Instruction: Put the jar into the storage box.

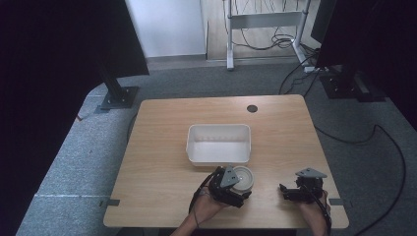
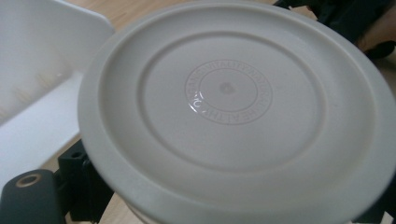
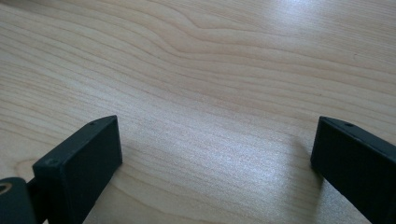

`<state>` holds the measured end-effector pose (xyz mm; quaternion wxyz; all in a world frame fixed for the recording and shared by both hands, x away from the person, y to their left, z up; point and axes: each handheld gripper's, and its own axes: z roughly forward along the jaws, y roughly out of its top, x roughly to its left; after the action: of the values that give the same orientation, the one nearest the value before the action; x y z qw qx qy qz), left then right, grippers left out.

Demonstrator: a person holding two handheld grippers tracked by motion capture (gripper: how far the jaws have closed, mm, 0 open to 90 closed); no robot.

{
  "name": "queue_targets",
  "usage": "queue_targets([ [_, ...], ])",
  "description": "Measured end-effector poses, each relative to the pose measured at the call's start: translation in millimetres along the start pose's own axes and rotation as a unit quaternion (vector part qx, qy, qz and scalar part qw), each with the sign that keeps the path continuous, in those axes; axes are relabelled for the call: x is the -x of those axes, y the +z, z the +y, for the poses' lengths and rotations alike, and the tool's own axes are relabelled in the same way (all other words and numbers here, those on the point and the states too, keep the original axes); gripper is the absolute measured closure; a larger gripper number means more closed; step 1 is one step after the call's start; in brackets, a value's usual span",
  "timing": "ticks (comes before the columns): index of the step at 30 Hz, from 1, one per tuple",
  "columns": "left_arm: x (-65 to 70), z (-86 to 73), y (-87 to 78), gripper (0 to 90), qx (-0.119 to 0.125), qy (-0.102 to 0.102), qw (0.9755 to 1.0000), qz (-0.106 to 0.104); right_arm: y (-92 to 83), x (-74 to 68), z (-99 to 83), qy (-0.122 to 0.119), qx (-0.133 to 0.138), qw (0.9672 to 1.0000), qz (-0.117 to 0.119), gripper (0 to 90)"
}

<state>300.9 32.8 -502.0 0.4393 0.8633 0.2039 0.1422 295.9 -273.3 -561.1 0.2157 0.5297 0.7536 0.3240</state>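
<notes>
A round off-white container (image 1: 244, 178) with a ridged, embossed lid (image 2: 233, 107) sits tilted just in front of the white rectangular bin (image 1: 219, 157). My left gripper (image 1: 240, 189) is shut on it from the near side. One of its black fingers (image 2: 28, 200) shows under the lid's lower left edge, and the other is hidden. My right gripper (image 1: 287, 191) rests low over bare wood at the front right of the table, pointing left. It stands open (image 3: 215, 158) with nothing between its fingers (image 3: 79, 163).
The bin's wall (image 2: 32, 70) stands close on the left of the lid and looks empty inside. A wooden table (image 1: 162, 128) has a dark cable hole (image 1: 252, 108) at the back. Black stands and cables lie on the grey floor around it.
</notes>
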Motion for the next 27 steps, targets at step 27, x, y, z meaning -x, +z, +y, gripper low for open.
queue_targets([
  [27,-53.3,10.4,-15.2,10.3,0.007,-0.026,0.9983,0.052,0.0,0.0,0.0,0.0,0.0,1.0,0.0,1.3],
])
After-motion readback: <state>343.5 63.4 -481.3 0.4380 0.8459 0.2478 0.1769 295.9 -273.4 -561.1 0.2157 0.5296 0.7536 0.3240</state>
